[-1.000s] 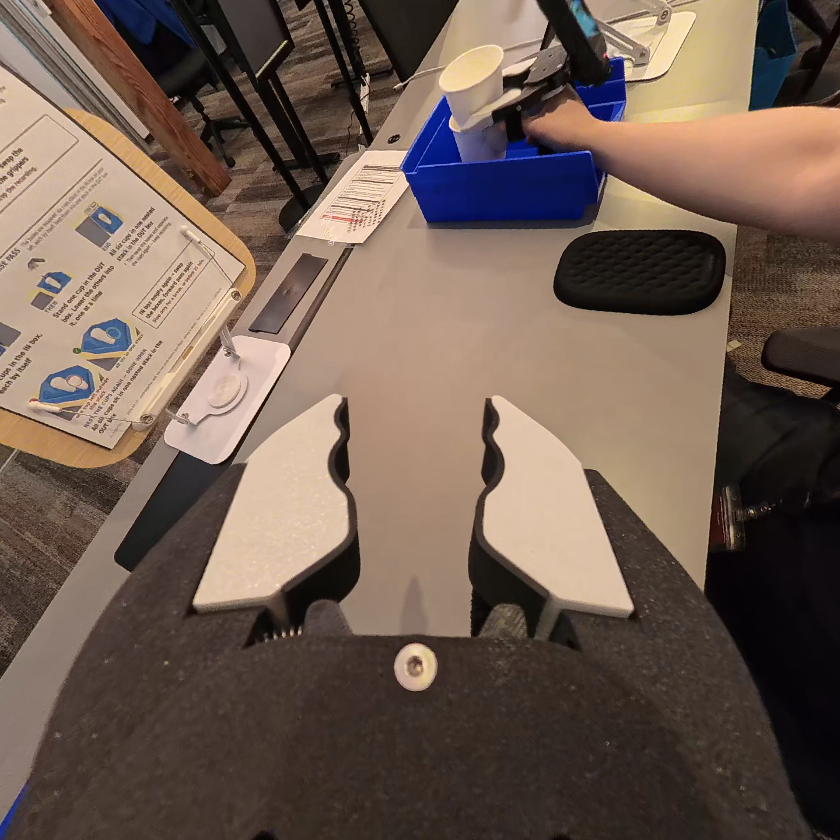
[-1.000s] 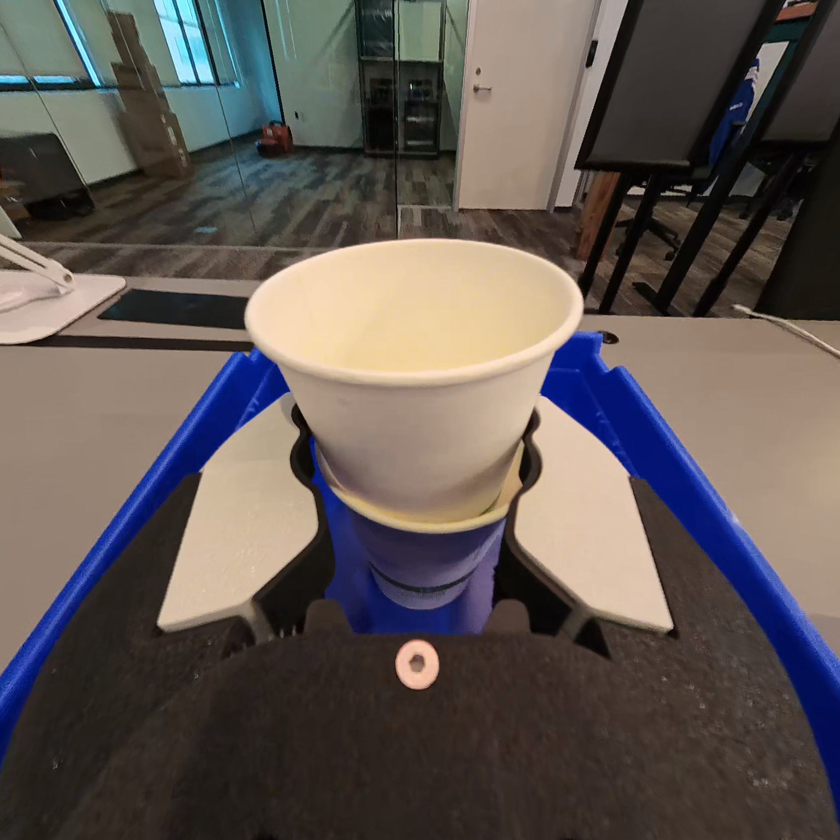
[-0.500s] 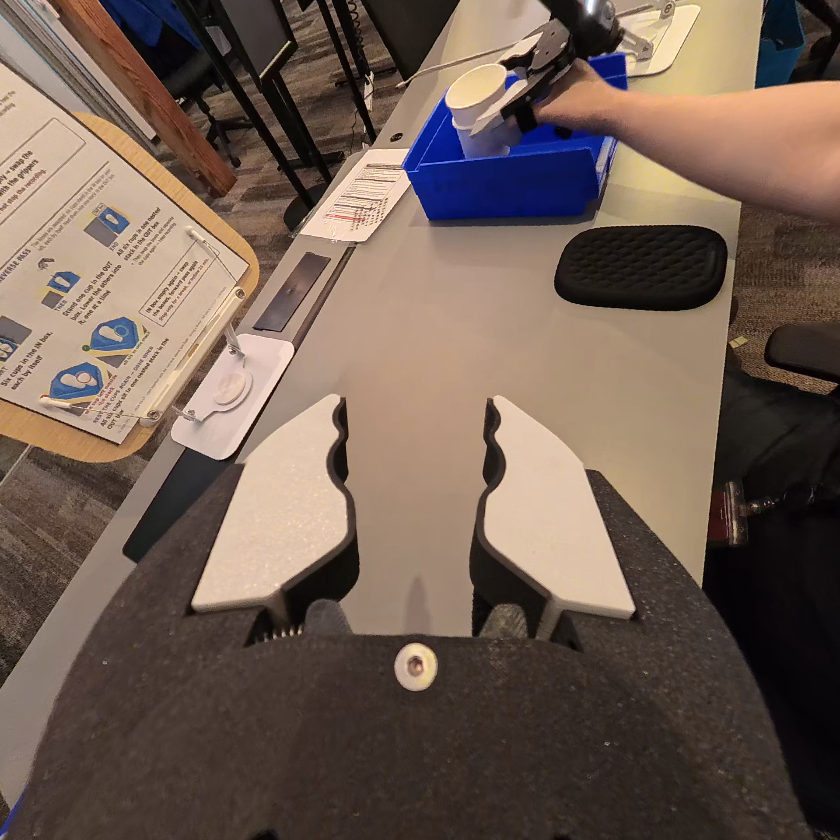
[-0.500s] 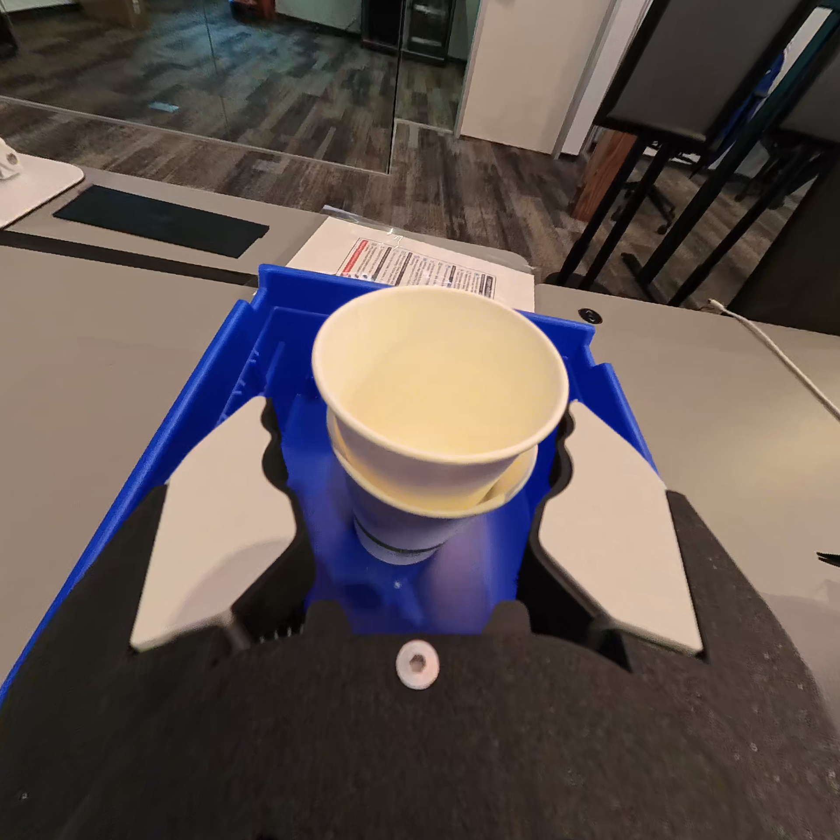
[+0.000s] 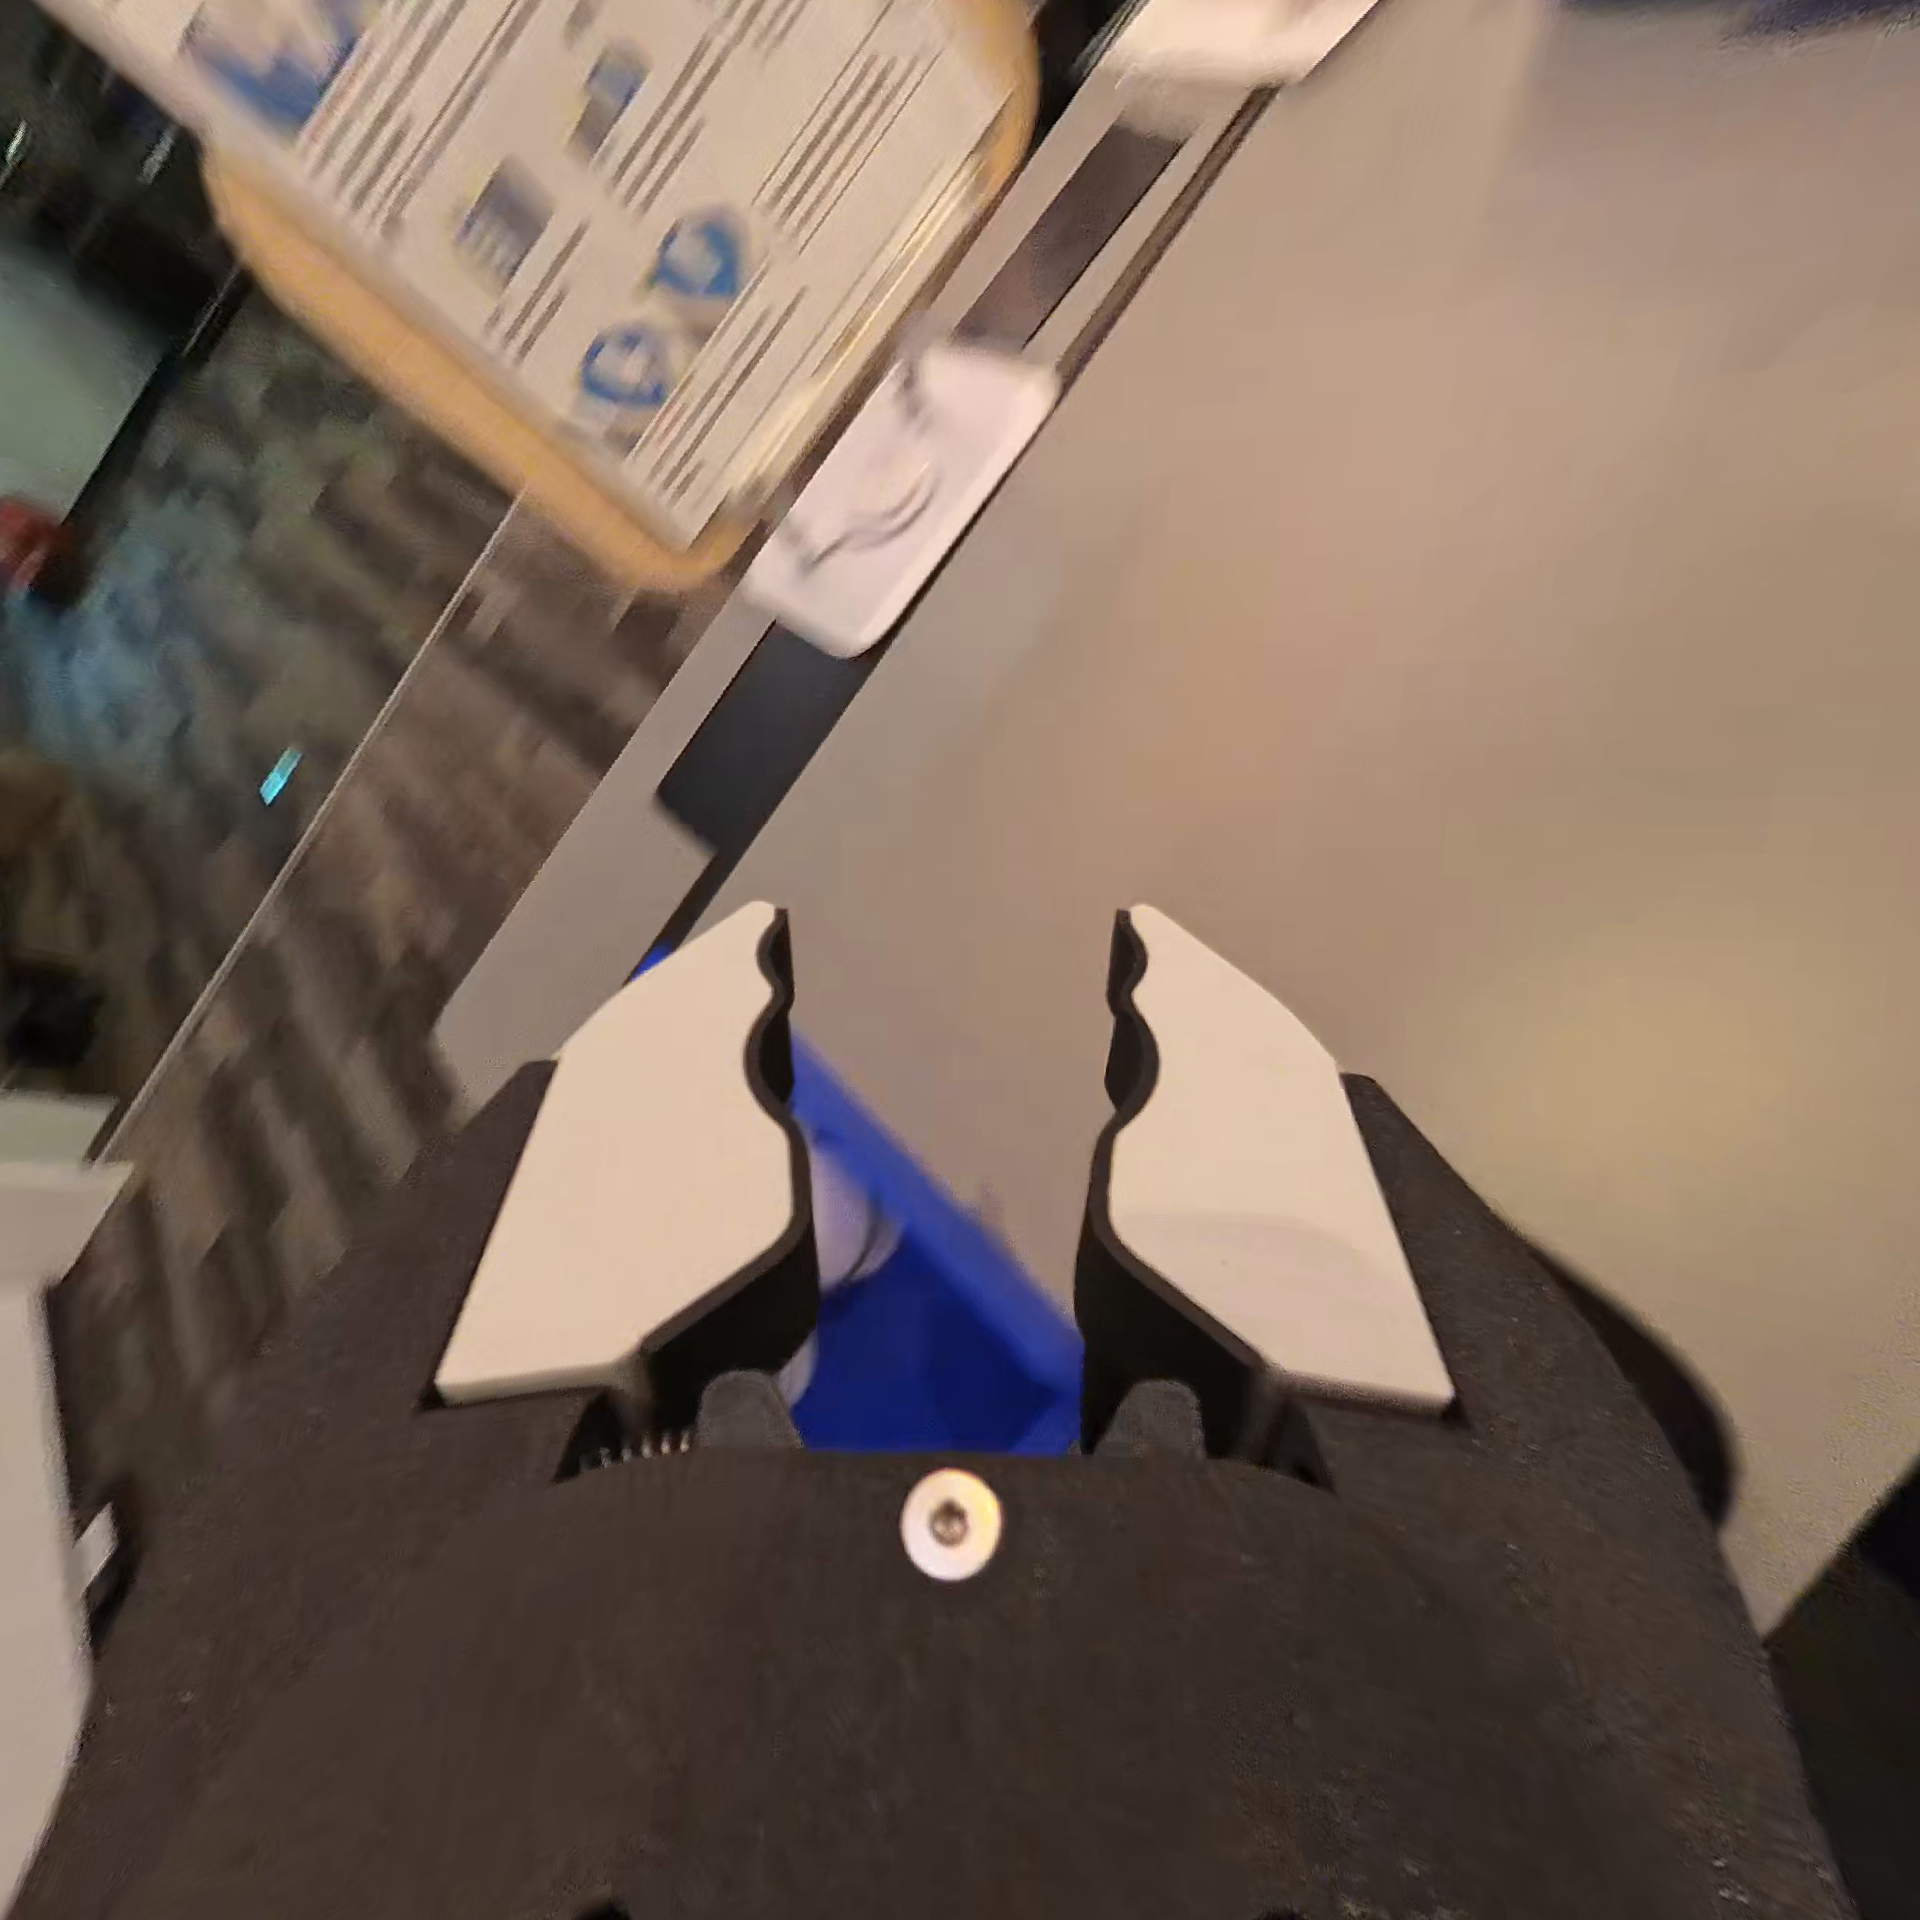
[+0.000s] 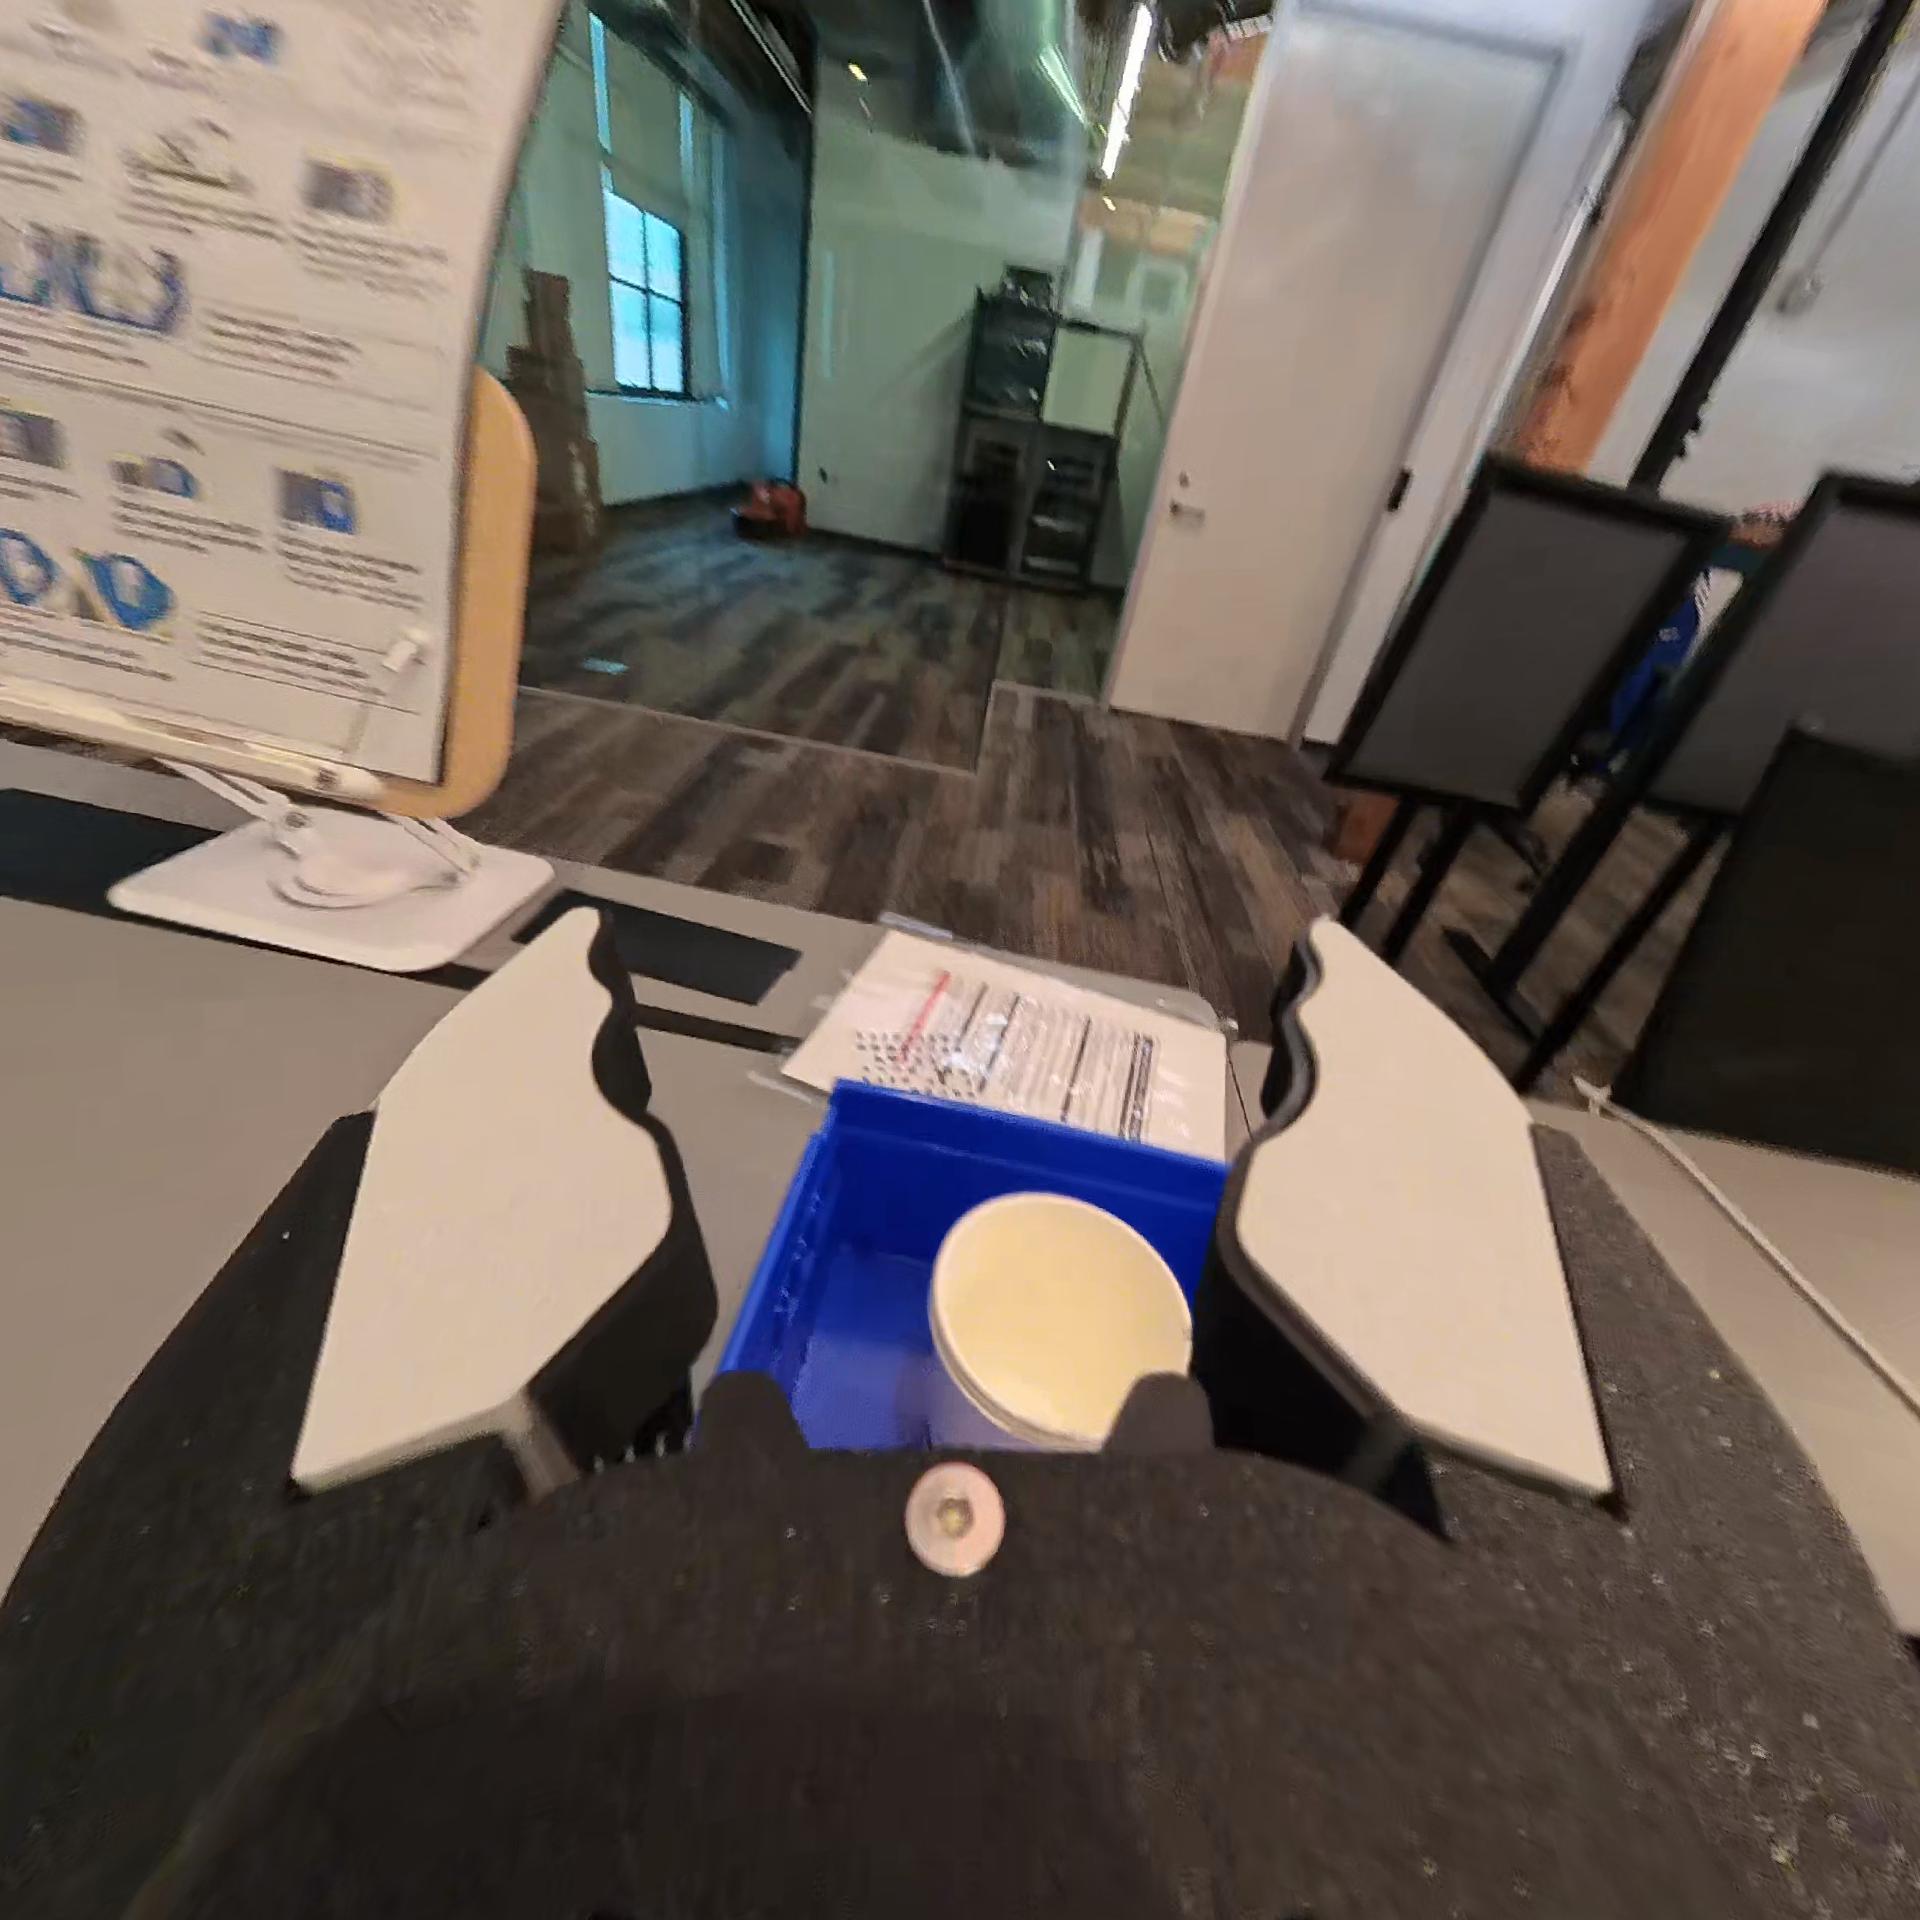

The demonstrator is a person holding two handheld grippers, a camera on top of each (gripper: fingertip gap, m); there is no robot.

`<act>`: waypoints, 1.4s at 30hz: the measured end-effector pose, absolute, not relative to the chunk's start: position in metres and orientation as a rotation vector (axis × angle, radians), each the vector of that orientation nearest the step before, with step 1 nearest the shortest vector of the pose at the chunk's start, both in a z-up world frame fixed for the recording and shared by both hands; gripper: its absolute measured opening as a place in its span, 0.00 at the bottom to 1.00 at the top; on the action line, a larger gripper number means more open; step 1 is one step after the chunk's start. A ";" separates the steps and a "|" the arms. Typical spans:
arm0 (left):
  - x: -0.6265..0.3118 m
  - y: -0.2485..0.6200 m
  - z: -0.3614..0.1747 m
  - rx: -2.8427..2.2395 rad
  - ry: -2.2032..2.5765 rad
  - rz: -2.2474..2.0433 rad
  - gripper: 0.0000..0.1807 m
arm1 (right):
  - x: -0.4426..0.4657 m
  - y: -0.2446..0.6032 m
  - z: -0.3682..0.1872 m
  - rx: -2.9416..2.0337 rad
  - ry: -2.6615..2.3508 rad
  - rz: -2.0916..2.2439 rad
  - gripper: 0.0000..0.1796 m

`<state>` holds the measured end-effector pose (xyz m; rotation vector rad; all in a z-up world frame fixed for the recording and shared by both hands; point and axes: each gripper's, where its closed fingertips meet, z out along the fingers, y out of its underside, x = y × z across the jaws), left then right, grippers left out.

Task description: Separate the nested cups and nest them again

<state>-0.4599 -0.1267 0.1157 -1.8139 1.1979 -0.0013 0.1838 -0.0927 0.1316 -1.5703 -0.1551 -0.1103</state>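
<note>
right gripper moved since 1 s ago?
Yes. The right gripper has let go, opened wide and pulled up and back: the blue bin now looks smaller and lower between its fingers, the nested cups left standing inside.

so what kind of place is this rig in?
Looks like an office or lab workspace: a grey desk with an instruction sheet on a stand, dark plank-pattern flooring past a glass partition, and black easel boards by a white door.
</note>
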 end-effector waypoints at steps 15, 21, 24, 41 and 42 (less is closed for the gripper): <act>-0.612 -0.048 -0.045 -2.160 1.629 0.367 0.22 | 0.066 -0.083 0.131 -1.596 -0.443 0.071 0.63; -0.616 -0.038 -0.072 -2.229 1.667 0.366 0.04 | 0.062 -0.087 0.122 -1.619 -0.464 0.069 0.63; -0.618 -0.046 -0.075 -2.291 1.681 0.297 0.00 | 0.064 -0.087 0.118 -1.624 -0.449 0.090 0.63; -0.498 -0.112 0.089 -1.864 1.939 0.195 0.00 | -0.100 -0.134 0.103 -1.555 -1.032 0.415 0.60; -0.472 -0.121 0.097 -1.788 1.980 0.146 0.00 | -0.126 -0.143 0.106 -1.513 -1.108 0.463 0.60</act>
